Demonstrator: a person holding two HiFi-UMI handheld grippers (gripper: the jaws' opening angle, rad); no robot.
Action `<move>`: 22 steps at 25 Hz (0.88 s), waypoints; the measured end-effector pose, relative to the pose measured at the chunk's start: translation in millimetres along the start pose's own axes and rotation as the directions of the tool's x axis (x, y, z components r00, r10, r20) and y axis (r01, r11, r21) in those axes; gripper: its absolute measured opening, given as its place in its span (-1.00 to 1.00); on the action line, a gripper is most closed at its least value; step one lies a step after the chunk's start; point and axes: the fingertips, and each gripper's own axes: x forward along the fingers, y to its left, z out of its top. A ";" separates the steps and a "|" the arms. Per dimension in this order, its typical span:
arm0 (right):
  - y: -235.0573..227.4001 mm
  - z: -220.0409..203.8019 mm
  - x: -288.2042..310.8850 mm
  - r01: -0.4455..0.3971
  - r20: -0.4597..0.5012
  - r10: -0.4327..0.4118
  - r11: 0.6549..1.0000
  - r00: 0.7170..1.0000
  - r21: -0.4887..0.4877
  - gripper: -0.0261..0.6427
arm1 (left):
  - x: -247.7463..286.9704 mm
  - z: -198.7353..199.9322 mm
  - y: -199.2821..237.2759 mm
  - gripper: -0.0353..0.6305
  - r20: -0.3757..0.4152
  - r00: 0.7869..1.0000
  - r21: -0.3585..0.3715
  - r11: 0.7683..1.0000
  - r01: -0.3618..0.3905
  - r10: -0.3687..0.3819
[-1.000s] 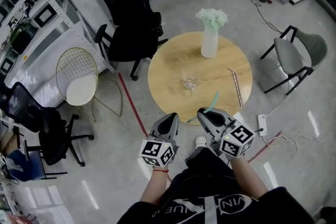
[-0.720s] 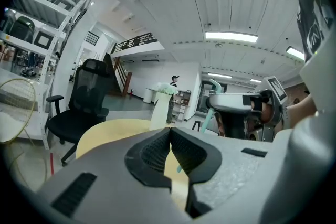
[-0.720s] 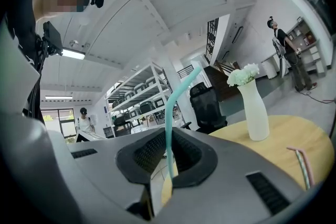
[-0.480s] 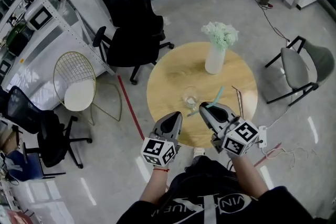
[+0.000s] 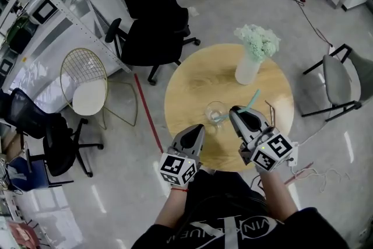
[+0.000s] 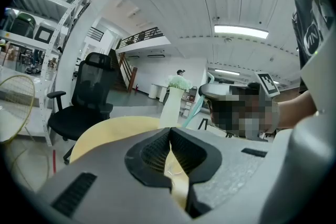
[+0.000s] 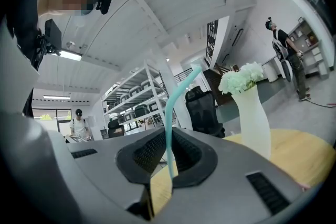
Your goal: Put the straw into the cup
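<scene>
Straw (image 7: 169,131) trouble is what I'm bracing for. My right claw (image 5: 238,111) is pinched tight on the straw partway along. The long end sticks up and away toward the vase (image 5: 247,70), and the short end pokes out low on the cup side. Cup (image 5: 215,111) sits on the table (image 5: 189,83) close to its near edge, just ahead of both claws. Left claw (image 5: 197,128) is closed with nothing in it, hanging over that near edge just beside the cup, not touching it.

What could go wrong, as I see it:

- From the head view I honestly can't tell if the low tip is already over the rim or just next to it. If it's next to it and I push down, the tip hits the glass wall.
- Nothing is bracing the cup. It looks like a small clear glass, so a sideways poke could slide or tip it toward the near edge.
- The grip is on a thin round tube. Any contact with the rim could make it swivel in the pads and throw my angle off.
- That long end is near the vase, so a careless swing might clip it.
- Letting go too early is a risk too. With only a bit inside, the long end probably levers the straw back out.
</scene>
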 end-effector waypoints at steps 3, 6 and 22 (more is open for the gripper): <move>-11.6 -12.5 1.4 0.015 -0.017 -0.015 1.000 1.000 0.022 -0.83 | 1.9 -9.5 0.8 -0.86 -0.033 0.999 -0.006 1.000 -0.002 0.002; -21.6 -23.4 5.7 0.028 -0.035 -0.027 0.999 0.999 0.042 -0.83 | 6.3 -13.3 6.4 -0.86 -0.047 0.999 -0.015 1.000 -0.004 0.003; -34.8 -67.9 38.0 0.025 -0.129 -0.026 1.000 0.991 -0.009 -0.83 | 34.4 -37.2 37.9 -0.86 -0.058 0.998 -0.068 0.998 -0.006 0.002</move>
